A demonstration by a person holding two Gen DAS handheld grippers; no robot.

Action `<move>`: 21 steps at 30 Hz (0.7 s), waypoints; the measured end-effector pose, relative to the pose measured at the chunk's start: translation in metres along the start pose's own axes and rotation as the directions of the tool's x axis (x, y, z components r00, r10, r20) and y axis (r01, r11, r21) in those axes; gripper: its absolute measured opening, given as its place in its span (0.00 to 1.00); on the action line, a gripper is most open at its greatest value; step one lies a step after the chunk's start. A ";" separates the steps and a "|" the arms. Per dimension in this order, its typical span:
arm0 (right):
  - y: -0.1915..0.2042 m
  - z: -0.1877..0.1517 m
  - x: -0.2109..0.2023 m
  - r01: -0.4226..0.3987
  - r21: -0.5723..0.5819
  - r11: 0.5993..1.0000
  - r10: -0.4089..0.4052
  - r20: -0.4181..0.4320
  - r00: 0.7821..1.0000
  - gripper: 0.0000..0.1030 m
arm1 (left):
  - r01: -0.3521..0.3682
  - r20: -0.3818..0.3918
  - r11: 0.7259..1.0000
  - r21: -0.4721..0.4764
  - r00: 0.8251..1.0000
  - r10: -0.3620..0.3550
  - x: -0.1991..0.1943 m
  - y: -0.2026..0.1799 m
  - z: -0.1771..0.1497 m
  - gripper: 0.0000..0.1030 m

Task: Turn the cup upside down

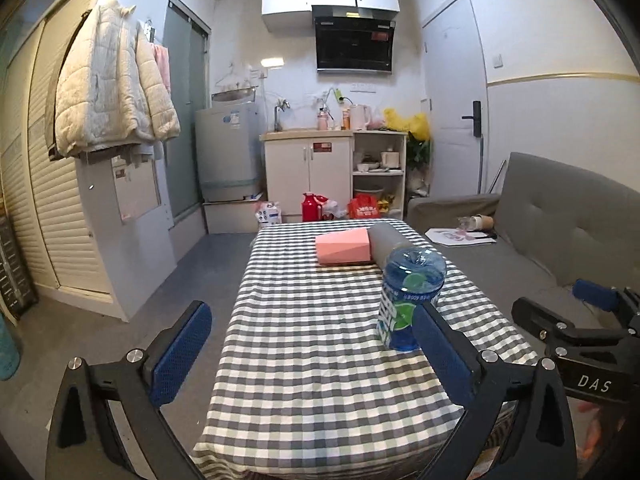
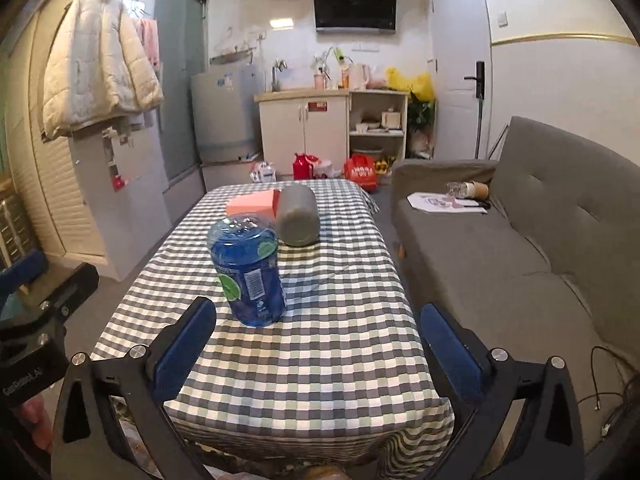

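Left wrist view: the left tongs [image 1: 316, 350] gape wide and empty above the checked-cloth bench [image 1: 312, 360]. The blue translucent plastic cup [image 1: 408, 298] stands just beyond the right finger, base up.

Right wrist view: the right tongs [image 2: 320, 350] gape wide, empty; the cup [image 2: 248, 270] stands beyond the left finger, before a grey cylinder [image 2: 298, 216] lying beside a pink box [image 2: 252, 204].

"DAS" stands in white on the right gripper [image 1: 592, 380] body — nothing else reads clearly.
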State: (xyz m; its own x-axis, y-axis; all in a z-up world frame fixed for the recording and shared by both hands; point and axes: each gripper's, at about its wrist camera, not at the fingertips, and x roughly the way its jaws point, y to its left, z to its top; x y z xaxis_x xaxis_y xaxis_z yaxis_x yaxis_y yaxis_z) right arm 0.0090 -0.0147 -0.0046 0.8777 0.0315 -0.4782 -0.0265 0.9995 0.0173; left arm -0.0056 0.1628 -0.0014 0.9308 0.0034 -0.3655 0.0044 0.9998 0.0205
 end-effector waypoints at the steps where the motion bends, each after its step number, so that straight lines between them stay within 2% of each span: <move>1: 0.000 -0.001 -0.002 0.004 -0.003 1.000 -0.004 0.010 1.000 1.00 | -0.001 0.001 1.000 -0.004 1.000 0.001 -0.001 0.001 -0.001 1.00; 11: 0.004 -0.005 -0.011 0.008 -0.029 1.000 -0.007 0.045 0.999 1.00 | -0.005 0.010 0.999 0.044 1.000 0.005 -0.007 -0.006 -0.009 1.00; 21: 0.001 -0.005 -0.016 0.014 -0.016 1.000 -0.013 0.064 0.998 1.00 | -0.006 -0.004 1.000 0.011 1.000 0.006 -0.007 -0.002 -0.010 1.00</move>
State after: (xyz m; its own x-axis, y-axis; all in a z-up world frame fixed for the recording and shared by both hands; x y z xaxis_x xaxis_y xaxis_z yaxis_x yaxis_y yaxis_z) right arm -0.0076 -0.0145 -0.0010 0.9067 0.0182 -0.4213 -0.0218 0.9998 -0.0038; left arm -0.0155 0.1608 -0.0079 0.9292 0.0098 -0.3694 0.0024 0.9995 0.0326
